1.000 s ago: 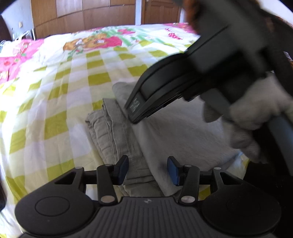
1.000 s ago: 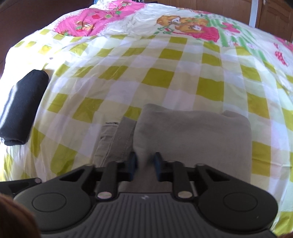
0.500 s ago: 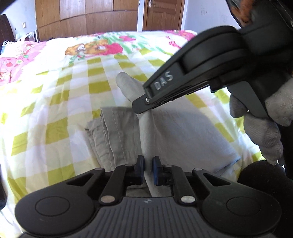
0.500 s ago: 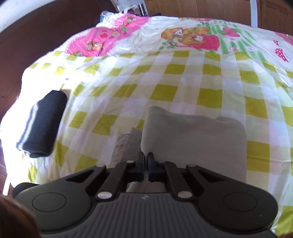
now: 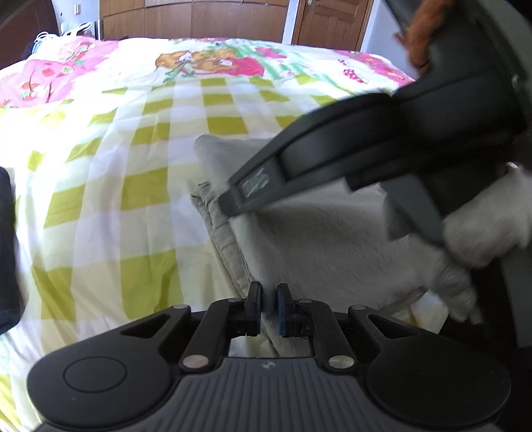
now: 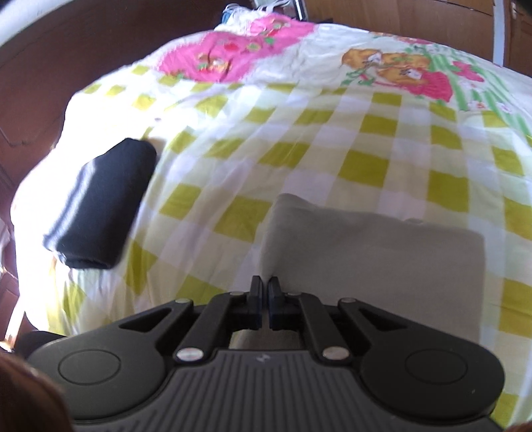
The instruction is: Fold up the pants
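The grey pants (image 5: 319,239) lie folded on the checked bedspread (image 5: 133,159). In the left wrist view my left gripper (image 5: 268,307) is shut on the near left edge of the pants. The right gripper's black body (image 5: 365,156) reaches over the pants from the right, held by a gloved hand. In the right wrist view my right gripper (image 6: 265,300) is shut on the near left corner of the folded pants (image 6: 372,266), whose top layer is lifted.
A rolled dark garment (image 6: 103,206) lies near the bed's left edge; a part of it shows at the left border of the left wrist view (image 5: 6,252). Wooden wardrobe doors (image 5: 193,20) stand behind the bed.
One second ago my left gripper was open; it has closed on the pants' edge. My right gripper tightened its hold. Both have lifted and carried the cloth toward the left.
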`<move>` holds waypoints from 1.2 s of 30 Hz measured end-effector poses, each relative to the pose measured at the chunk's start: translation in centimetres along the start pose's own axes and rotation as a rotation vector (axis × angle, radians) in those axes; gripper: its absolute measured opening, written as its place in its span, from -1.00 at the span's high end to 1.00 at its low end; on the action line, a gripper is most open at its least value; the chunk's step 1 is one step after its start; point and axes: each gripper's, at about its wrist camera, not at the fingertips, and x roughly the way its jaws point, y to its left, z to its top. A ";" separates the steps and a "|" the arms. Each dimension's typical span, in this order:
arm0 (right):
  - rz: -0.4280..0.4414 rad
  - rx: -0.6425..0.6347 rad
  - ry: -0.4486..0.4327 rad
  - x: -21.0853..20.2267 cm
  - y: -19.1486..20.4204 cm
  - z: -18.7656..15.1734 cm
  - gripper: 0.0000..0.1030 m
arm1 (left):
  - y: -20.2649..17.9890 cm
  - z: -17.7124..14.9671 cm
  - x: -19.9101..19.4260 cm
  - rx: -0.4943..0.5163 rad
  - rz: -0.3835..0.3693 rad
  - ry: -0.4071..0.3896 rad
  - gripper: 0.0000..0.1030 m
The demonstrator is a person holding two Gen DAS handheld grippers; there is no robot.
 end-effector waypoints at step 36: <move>0.036 -0.072 -0.053 -3.7 -3.0 -5.2 0.50 | 0.1 8.7 4.4 0.054 0.178 -0.158 0.36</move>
